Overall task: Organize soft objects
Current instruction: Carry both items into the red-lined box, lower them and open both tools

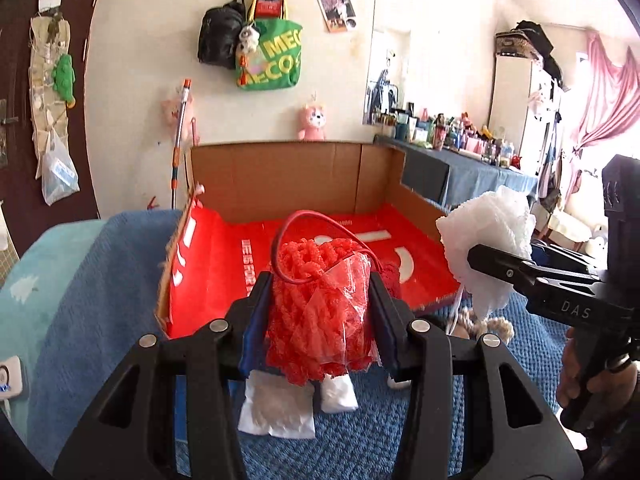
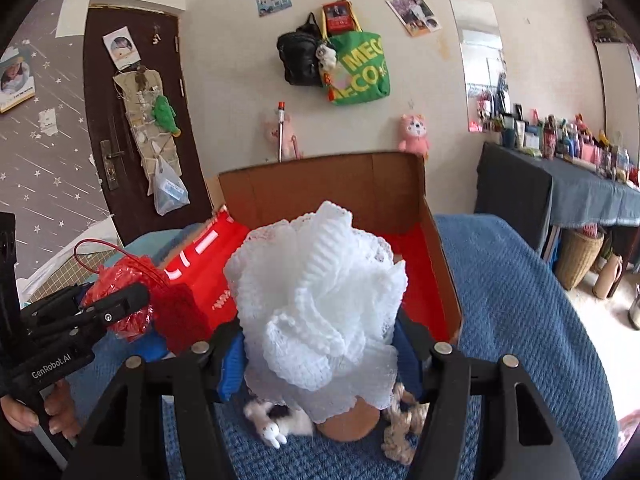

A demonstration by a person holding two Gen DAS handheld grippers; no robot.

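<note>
Soft objects are in mid-sort on the bed, which is covered by a blue knitted blanket. On the left, the left gripper has its jaws pinching a red mesh pouf, held up just in front of the cardboard box. The box's red lining looks bare, so nothing seems to be stowed yet. To the right, the right gripper has its jaws pinching a white mesh pouf, also raised near the box's open front. Beneath them, on the blanket, lie white pads, a small plush toy and a knotted rope toy, all waiting. By my judgement the task is early: two items lifted, none placed.
</note>
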